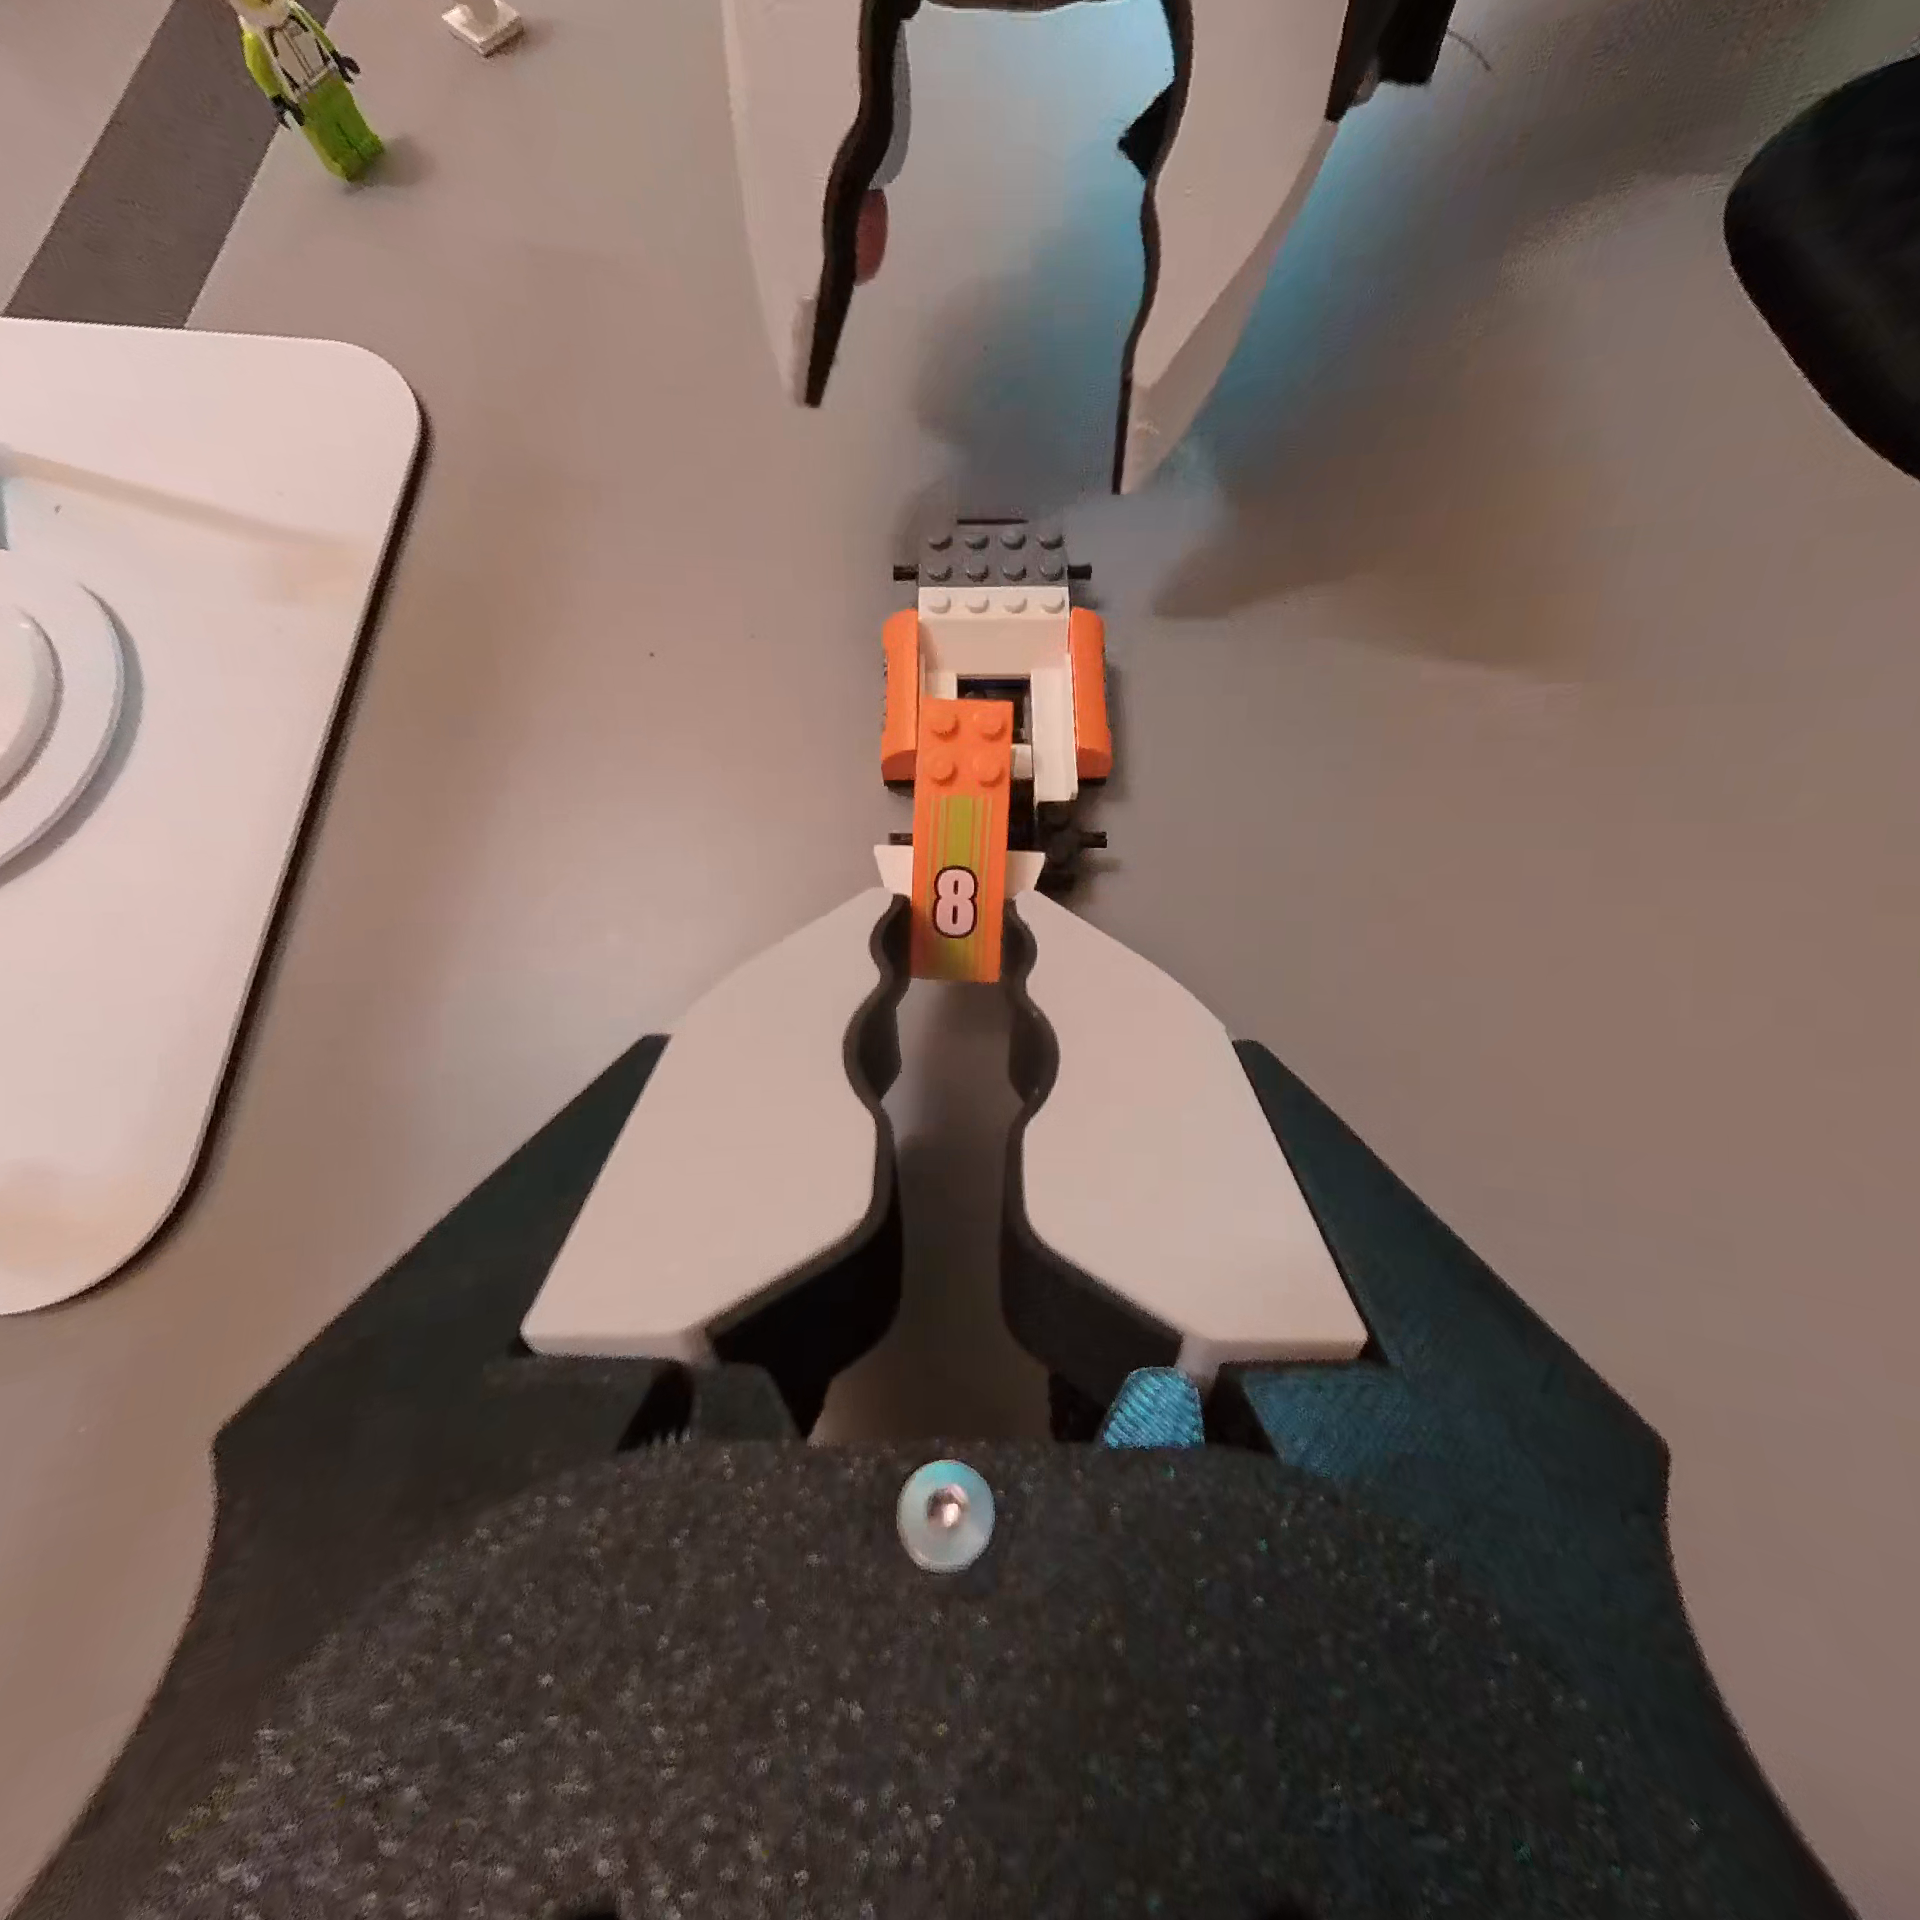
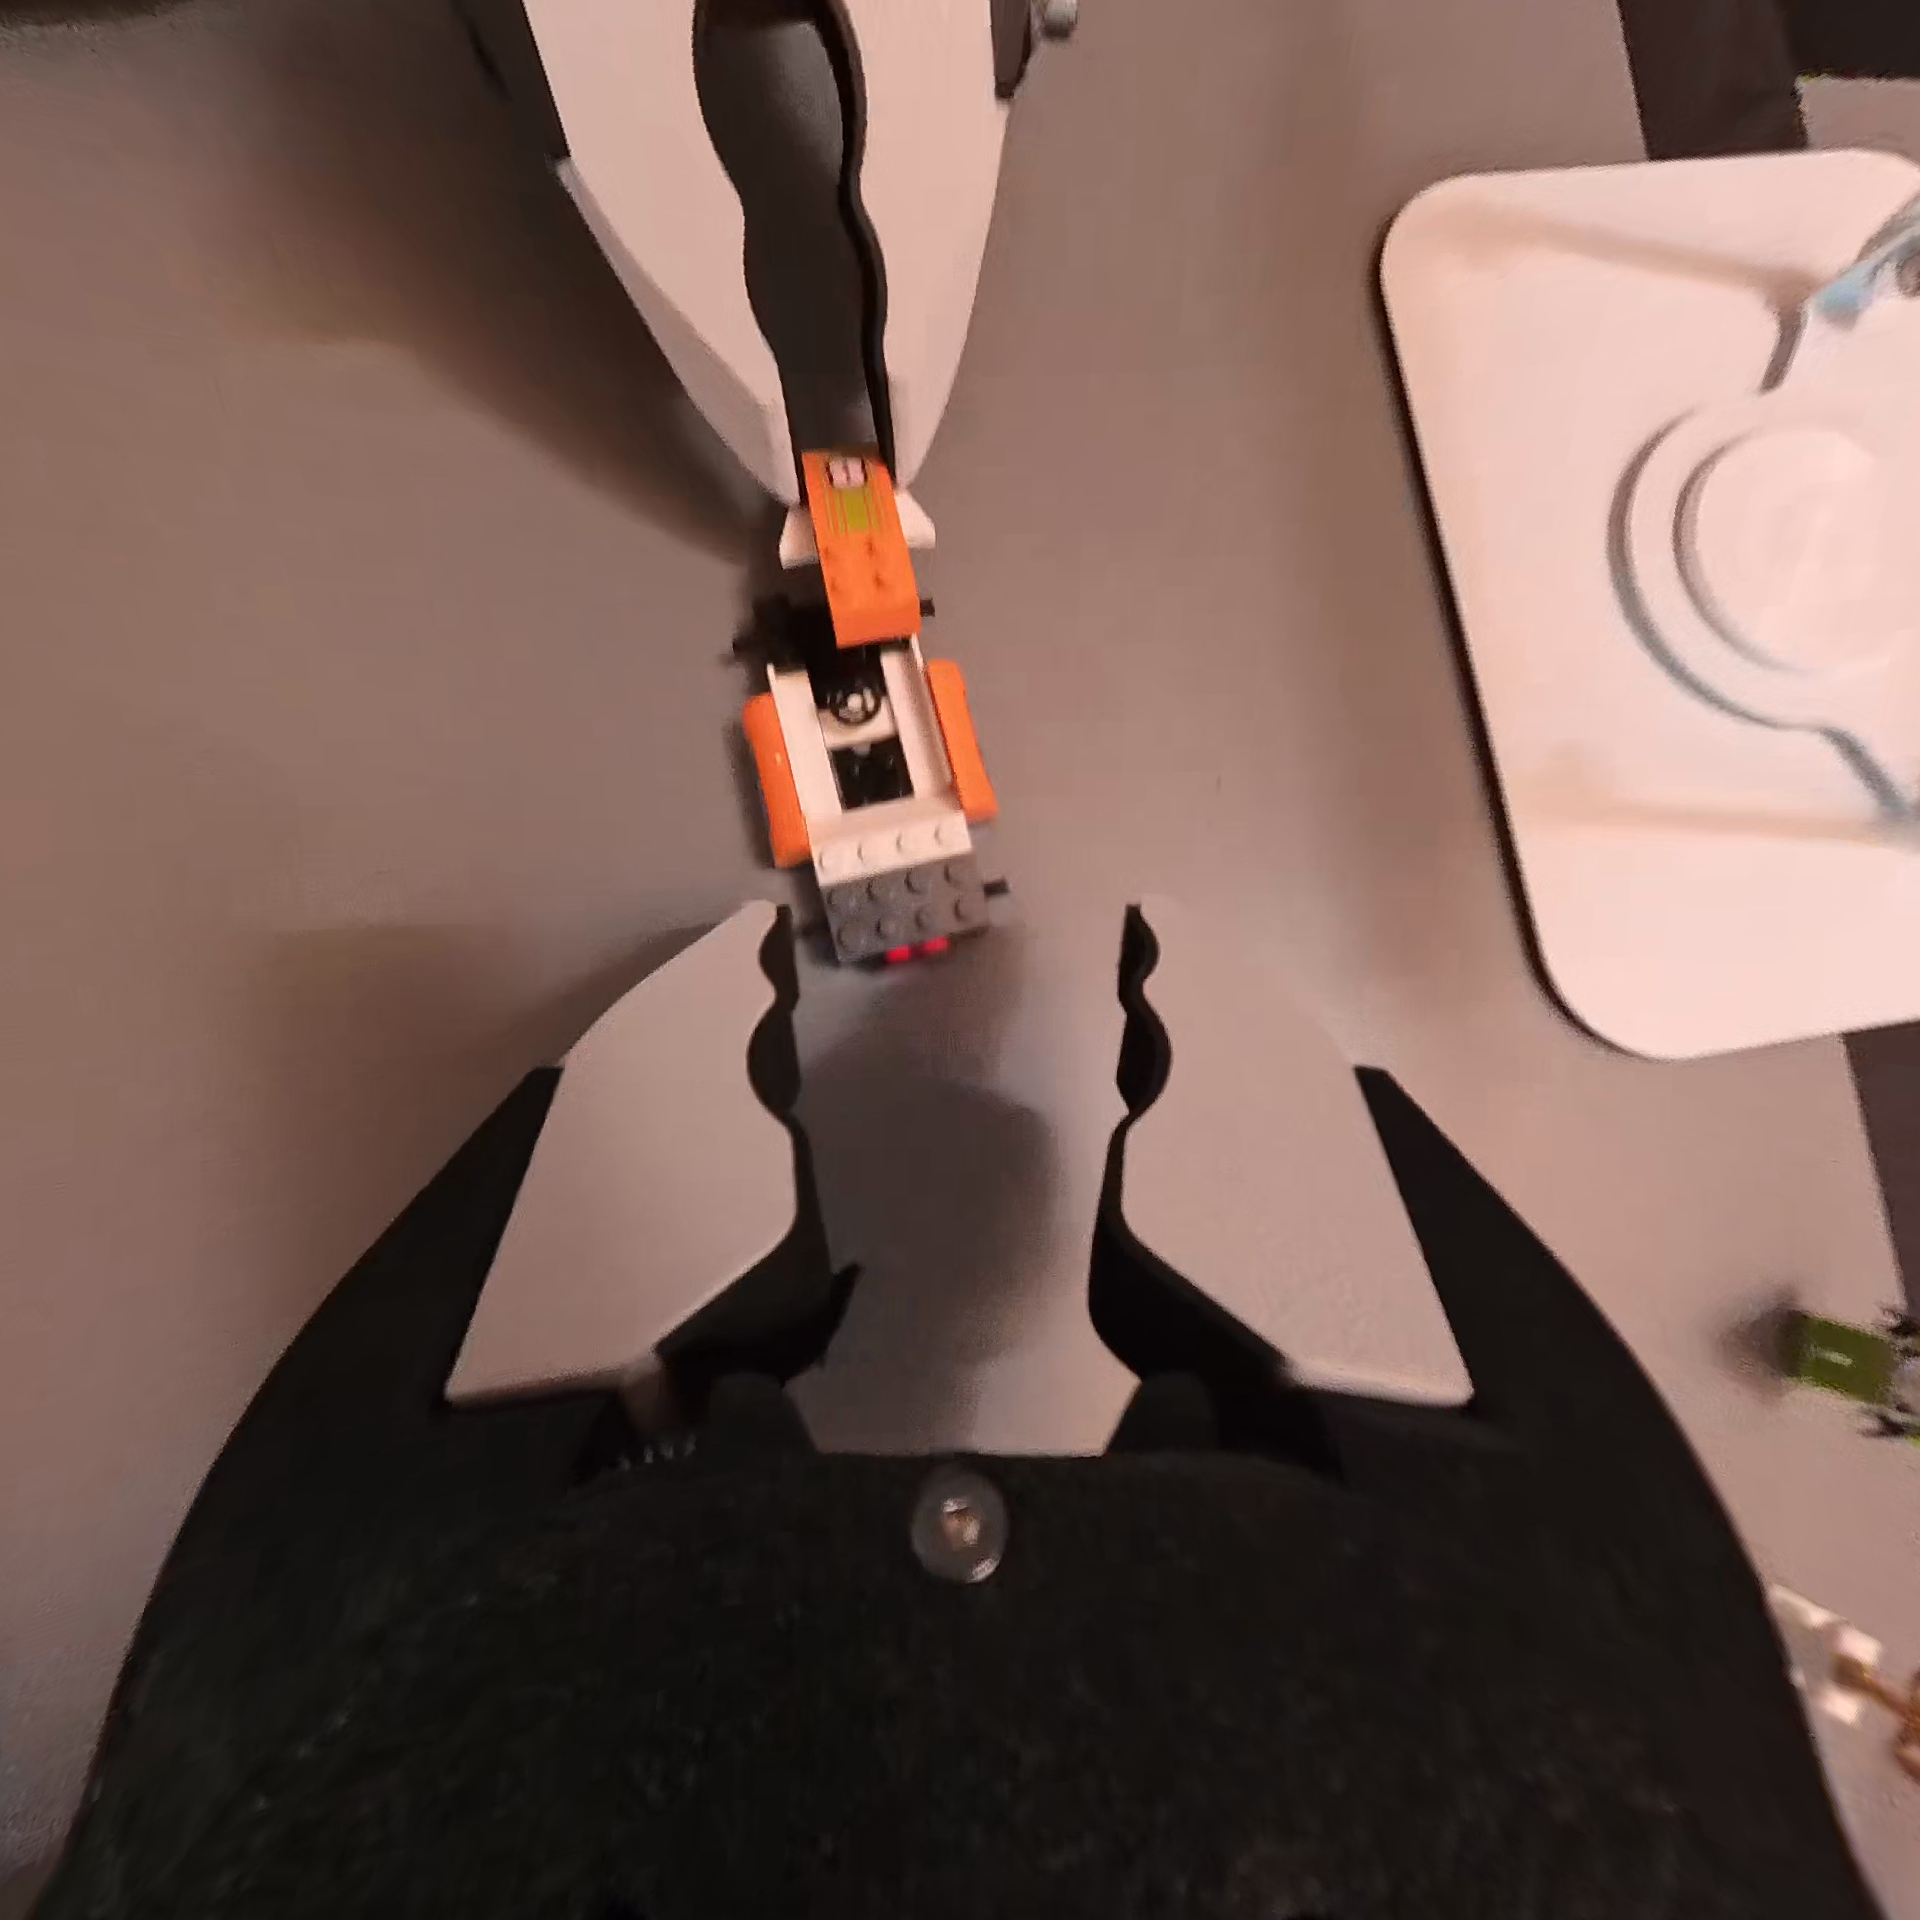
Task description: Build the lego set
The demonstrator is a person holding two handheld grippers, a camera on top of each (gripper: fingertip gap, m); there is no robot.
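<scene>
two tongs face the lego car (image 1: 992, 686): left tongs (image 1: 956, 914) pinching its orange hood piece (image 1: 958, 852), right tongs (image 2: 956, 925) spread just behind.

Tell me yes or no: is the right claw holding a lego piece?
No: in the right wrist view the right claw stands open and empty just short of the lego car's grey rear end.

Two grippers, the left gripper (image 1: 954, 914) and the right gripper (image 2: 956, 920); one partly built toy car (image 1: 995, 665); one orange sloped brick (image 1: 961, 852); one green minifigure (image 1: 312, 88); one white base plate (image 1: 208, 727).
</scene>
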